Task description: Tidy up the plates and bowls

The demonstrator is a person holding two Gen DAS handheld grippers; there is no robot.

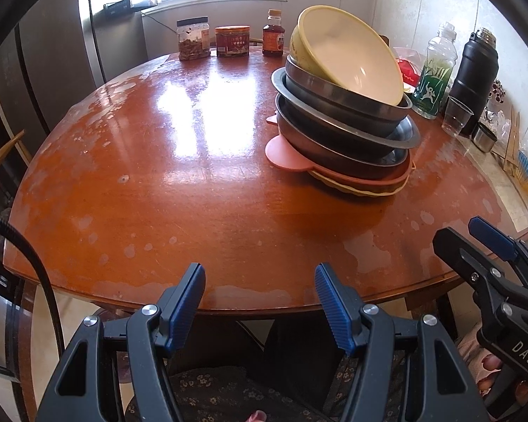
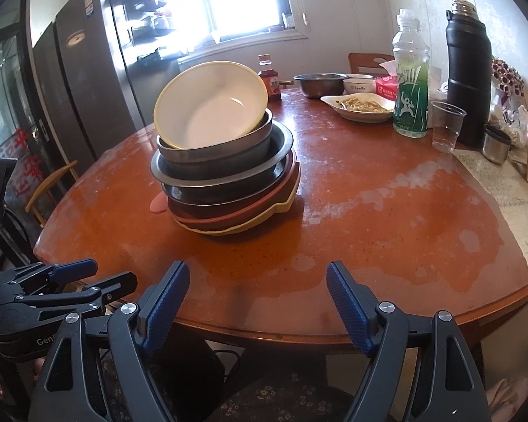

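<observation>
Stack (image 2: 225, 161): plates below, metal bowls above, one leaning pile.
Top bowl (image 2: 211, 103): cream, tilted, crowning the stack.
Left gripper (image 1: 260, 295): jaws apart, empty, short of the stack.
Right gripper (image 2: 258, 295): likewise.
Care: either sorted or awaiting sorting; steady the stack.

You have bare table (image 1: 140, 176) all the way from its near edge to the stack (image 2: 225, 161), and wide room left of it. To the right, the green bottle (image 2: 410, 81), cup (image 2: 445, 126) and flask (image 2: 470, 70) crowd the wall side; jars (image 1: 211, 38) line the far edge.
</observation>
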